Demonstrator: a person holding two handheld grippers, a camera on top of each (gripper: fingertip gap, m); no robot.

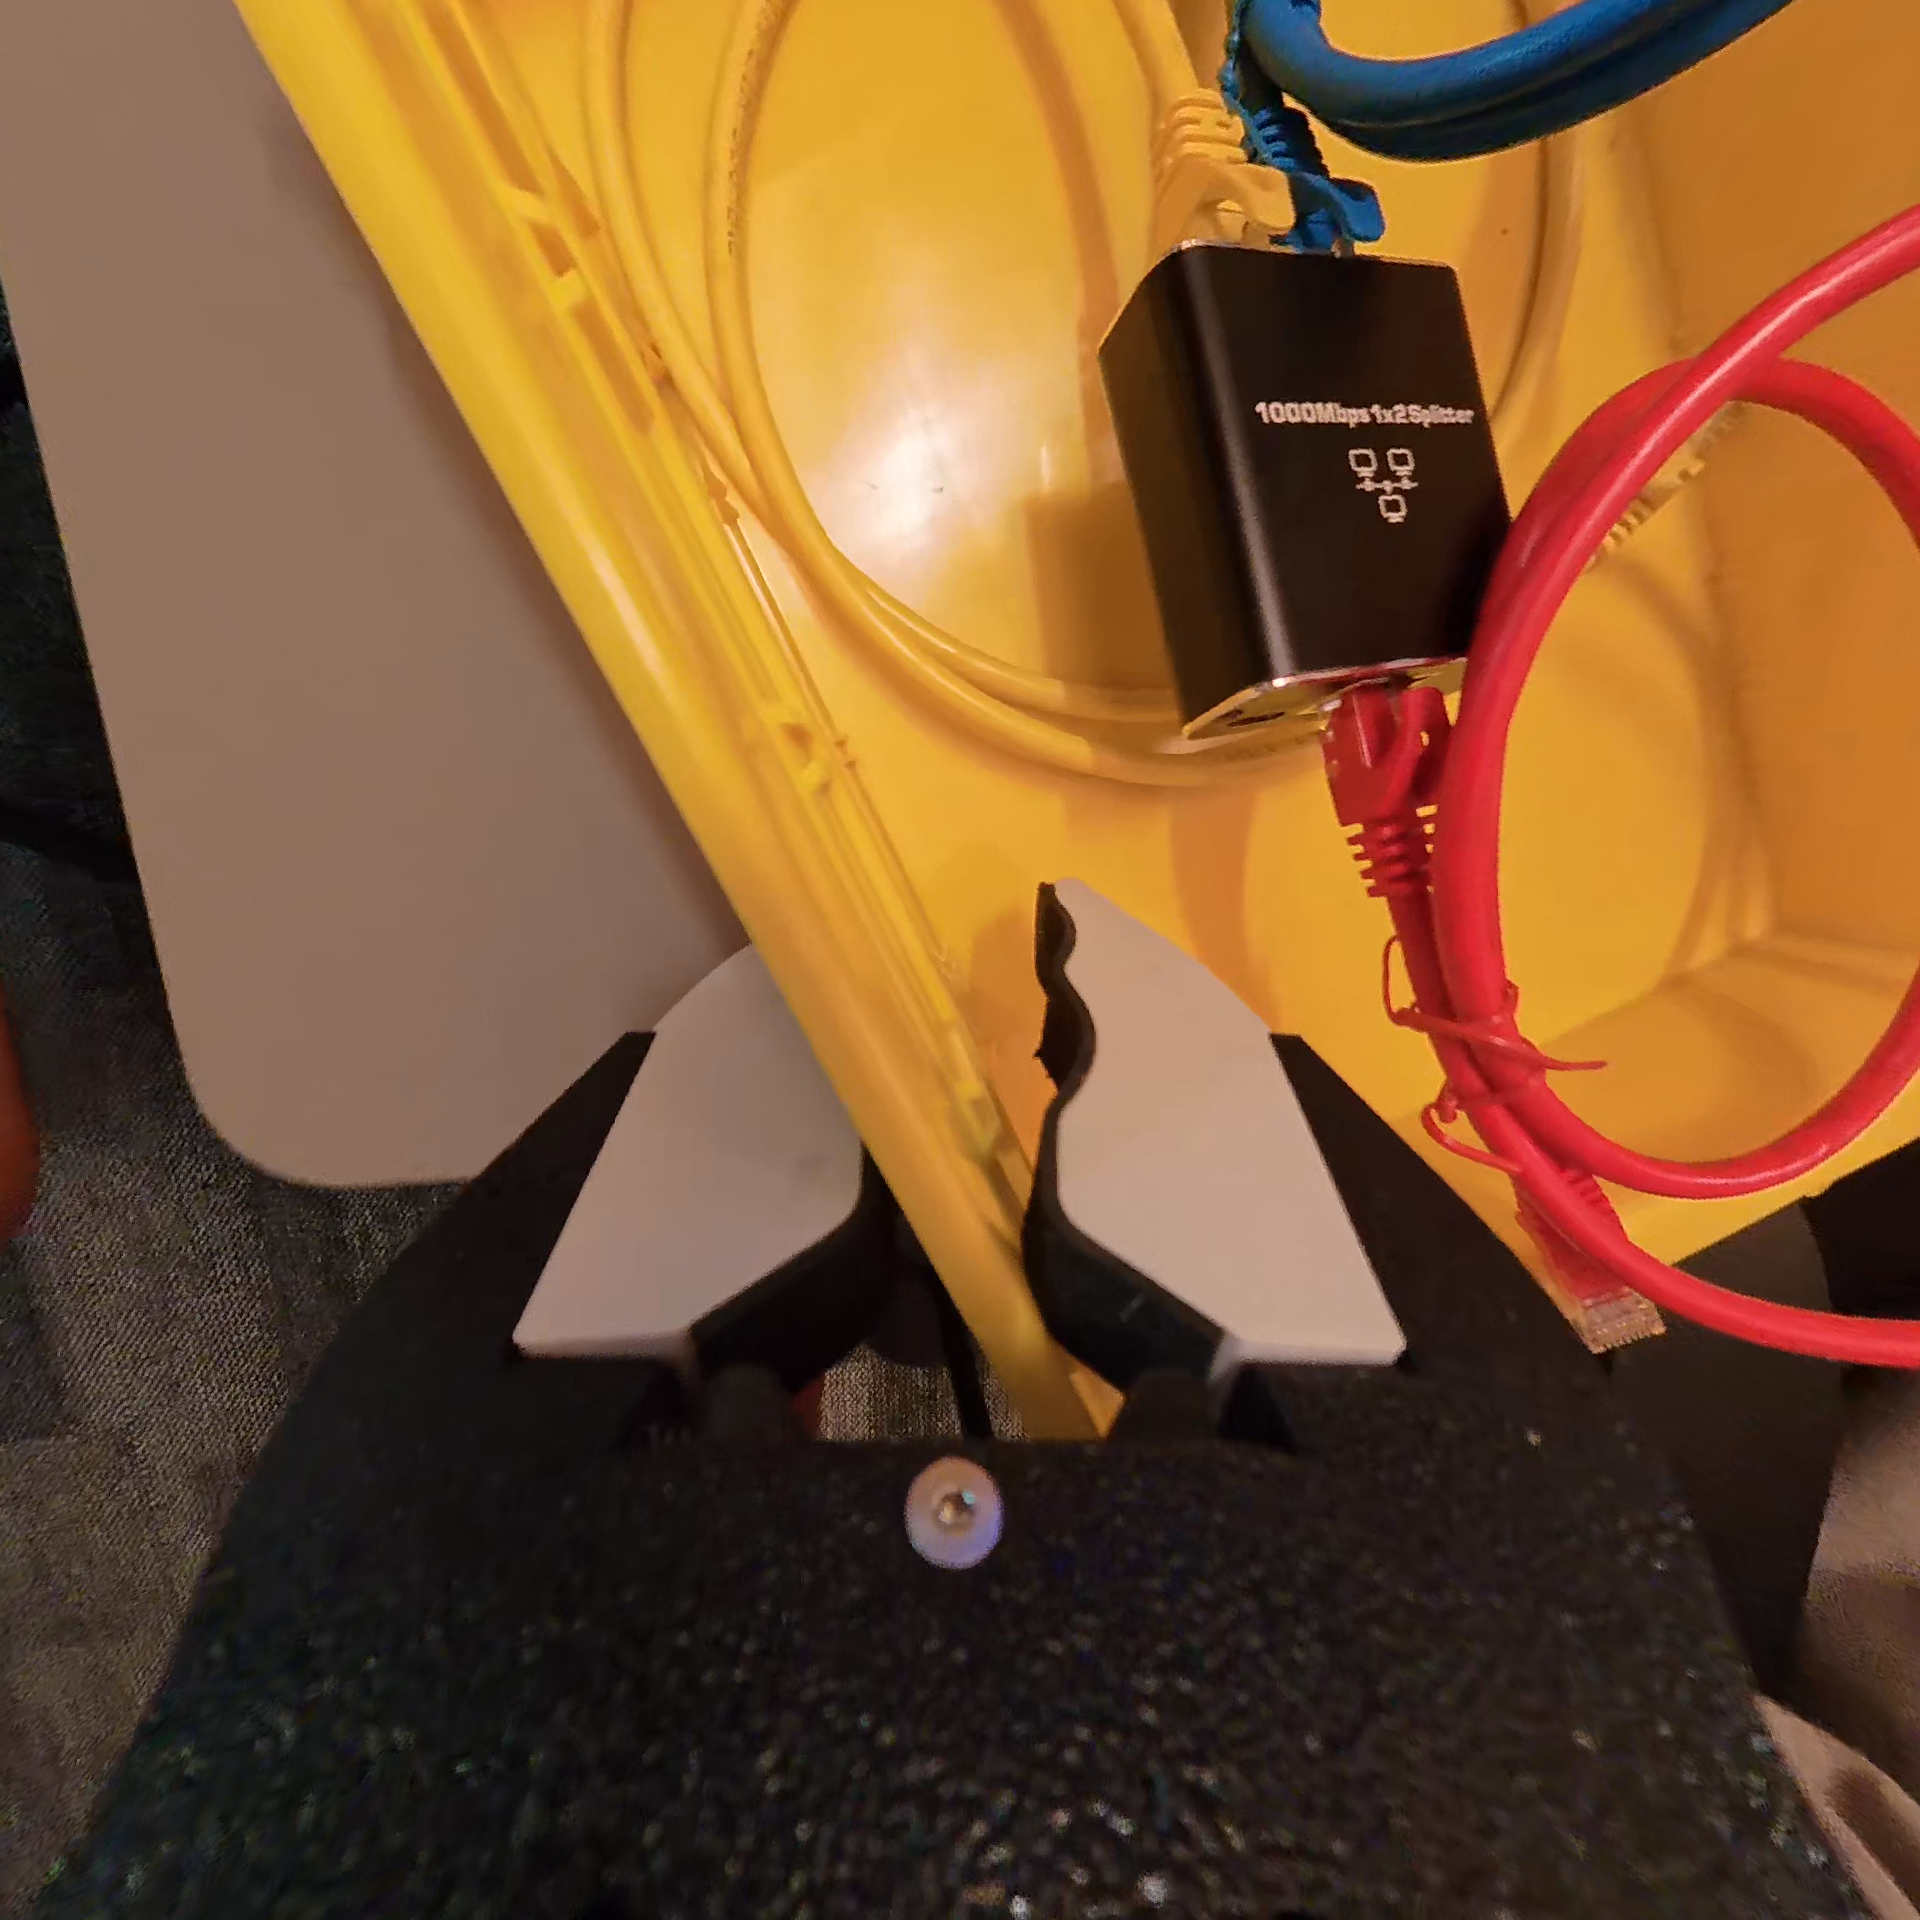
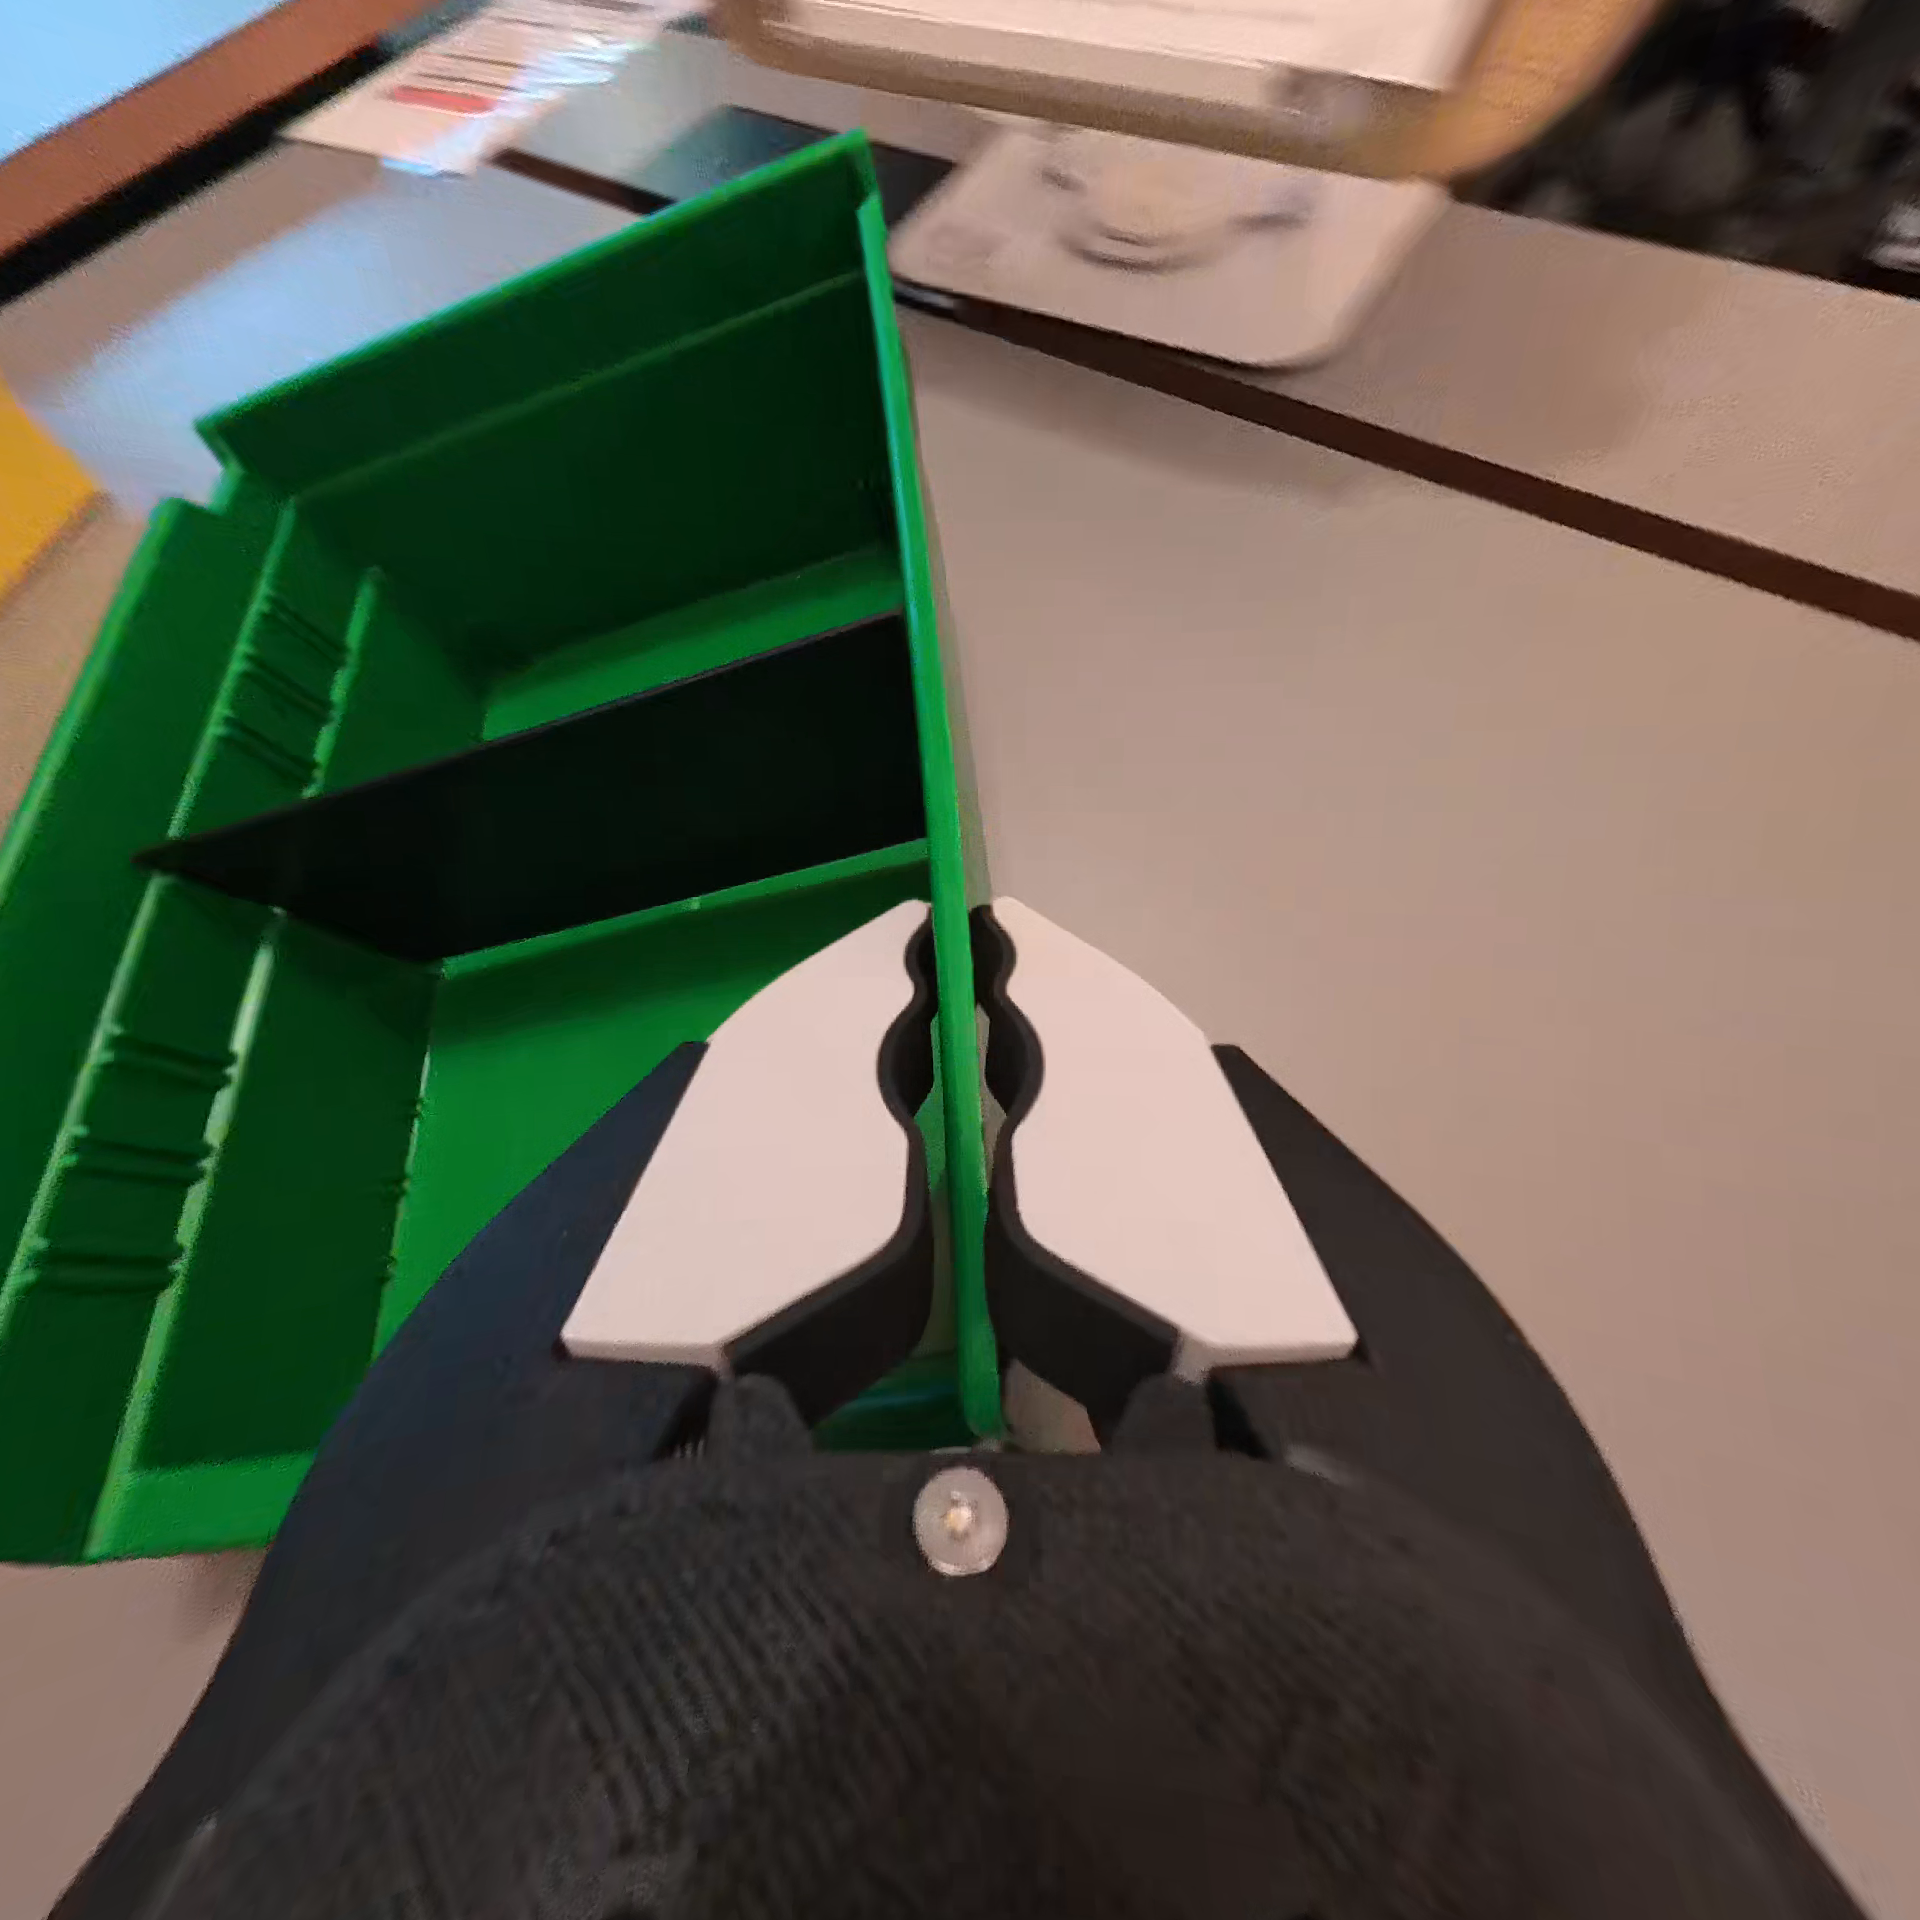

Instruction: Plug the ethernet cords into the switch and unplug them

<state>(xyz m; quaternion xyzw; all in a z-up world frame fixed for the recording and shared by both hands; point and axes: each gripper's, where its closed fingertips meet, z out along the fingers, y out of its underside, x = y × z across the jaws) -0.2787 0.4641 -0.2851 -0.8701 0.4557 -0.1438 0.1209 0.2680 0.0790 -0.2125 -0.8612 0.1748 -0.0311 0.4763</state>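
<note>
Three cords (image 1: 1475,727), one switch (image 1: 1299,478), two bins (image 2: 644,540).

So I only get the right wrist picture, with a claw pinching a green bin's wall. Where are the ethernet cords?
Observer: In a yellow bin, which the left claw clamps by its rim.
Operator: And the switch?
Observer: The black switch lies in that bin, with a red cord plugged into its near end.
Operator: Are any others plugged in?
Observer: A blue cord and a yellow cord enter its far end.
</note>
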